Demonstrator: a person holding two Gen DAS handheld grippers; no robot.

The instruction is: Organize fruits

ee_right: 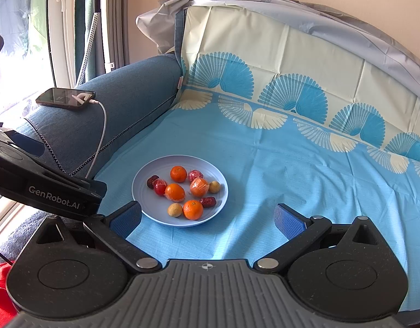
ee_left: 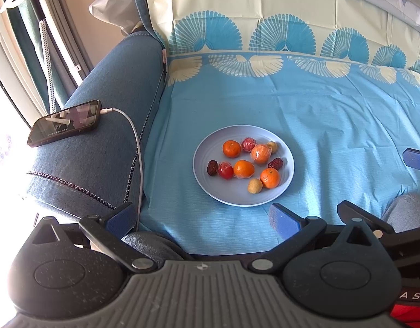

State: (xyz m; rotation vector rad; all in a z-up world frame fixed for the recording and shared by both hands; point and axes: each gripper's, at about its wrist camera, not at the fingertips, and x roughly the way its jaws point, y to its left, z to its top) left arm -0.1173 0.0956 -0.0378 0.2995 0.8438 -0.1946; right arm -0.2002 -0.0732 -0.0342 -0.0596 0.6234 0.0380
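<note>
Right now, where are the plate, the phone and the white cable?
plate [ee_left: 210,191]: left wrist view, bare front rim.
phone [ee_left: 64,123]: left wrist view, middle of its dark screen.
white cable [ee_right: 103,125]: right wrist view, the stretch hanging over the armrest.

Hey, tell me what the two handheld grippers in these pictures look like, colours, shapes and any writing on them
Both grippers match. The left gripper and right gripper each have matte black linkage arms with silver pivot pins, two round black discs, a ribbed grey centre plate with a small crosshair mark, and jaws faced with textured blue pads. The right wrist view shows white "GenRobot.AI" lettering on the left gripper's side.
</note>
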